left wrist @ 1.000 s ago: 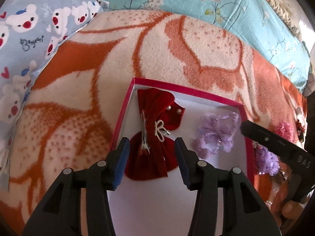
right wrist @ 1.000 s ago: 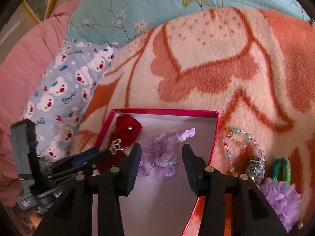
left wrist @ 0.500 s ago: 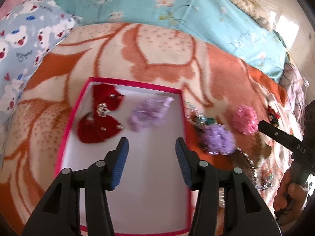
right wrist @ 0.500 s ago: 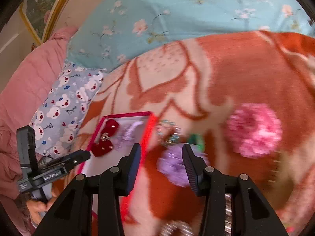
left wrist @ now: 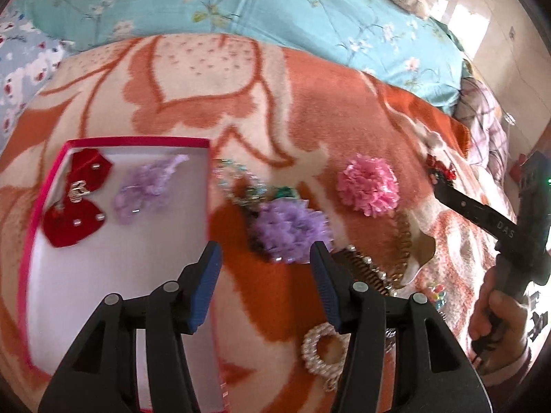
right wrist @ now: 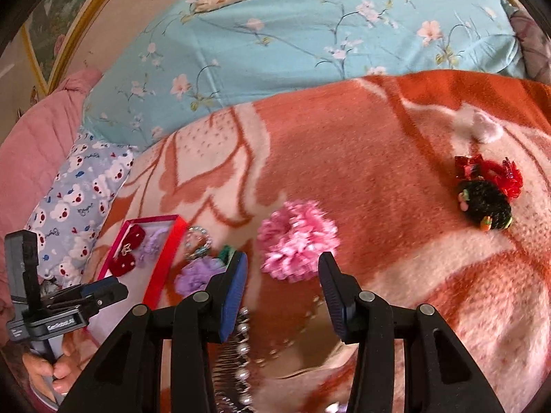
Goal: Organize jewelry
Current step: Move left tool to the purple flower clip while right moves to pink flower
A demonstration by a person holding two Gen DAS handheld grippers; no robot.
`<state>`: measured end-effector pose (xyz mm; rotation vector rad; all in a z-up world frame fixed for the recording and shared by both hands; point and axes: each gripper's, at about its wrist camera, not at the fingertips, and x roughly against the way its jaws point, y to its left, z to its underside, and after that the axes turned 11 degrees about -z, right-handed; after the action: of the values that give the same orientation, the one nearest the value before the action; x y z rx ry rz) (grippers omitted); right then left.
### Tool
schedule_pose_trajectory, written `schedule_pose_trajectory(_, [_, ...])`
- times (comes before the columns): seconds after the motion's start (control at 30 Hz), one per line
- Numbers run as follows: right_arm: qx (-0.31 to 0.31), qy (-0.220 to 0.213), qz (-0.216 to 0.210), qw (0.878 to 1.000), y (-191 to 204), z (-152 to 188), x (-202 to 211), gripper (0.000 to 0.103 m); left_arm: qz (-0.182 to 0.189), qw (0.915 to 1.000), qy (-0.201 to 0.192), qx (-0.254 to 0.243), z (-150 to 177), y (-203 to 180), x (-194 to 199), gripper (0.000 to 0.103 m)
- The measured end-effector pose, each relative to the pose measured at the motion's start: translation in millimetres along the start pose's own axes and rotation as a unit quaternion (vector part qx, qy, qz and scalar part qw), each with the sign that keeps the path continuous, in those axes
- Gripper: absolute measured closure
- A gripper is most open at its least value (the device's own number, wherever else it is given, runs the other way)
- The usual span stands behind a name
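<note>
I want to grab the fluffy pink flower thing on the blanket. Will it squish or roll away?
The pink scrunchie looks like ruffled fabric, so it would probably squash between the fingers and spring back. It seems light. It lies flat on the fuzzy blanket, so it is unlikely to roll.

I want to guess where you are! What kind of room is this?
Most likely a bedroom, with the work done on a bed. A soft orange-and-cream blanket covers it, a teddy-bear pillow lies at one side, and a blue flowered quilt is behind. A pink-edged box sits on the blanket.
</note>
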<state>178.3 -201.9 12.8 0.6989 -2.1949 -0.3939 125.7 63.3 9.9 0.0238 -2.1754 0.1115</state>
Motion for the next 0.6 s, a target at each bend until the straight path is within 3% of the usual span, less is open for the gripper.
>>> schedule_pose_trajectory(0.1, [-0.024,-0.009,0.005,1.0,-14,-1,0,0.057,0.008,0.9997,0.019,-0.012,-6,-12,-12,0.051])
schedule_pose_trajectory(0.2, [0.017,-0.013,0.013,1.0,-14,-15,3,0.056,-0.007,0.9989,0.034,-0.033,-8,-25,-22,0.051])
schedule_pose_trajectory(0.47, [-0.006,-0.02,0.002,1.0,-13,-16,17,0.049,-0.004,0.9987,0.023,-0.045,11,-32,-22,0.051])
schedule_pose_trajectory(0.6, [-0.016,0.0,0.003,1.0,-11,-10,-2,0.047,-0.004,0.9983,0.032,-0.048,7,-36,-37,0.051])
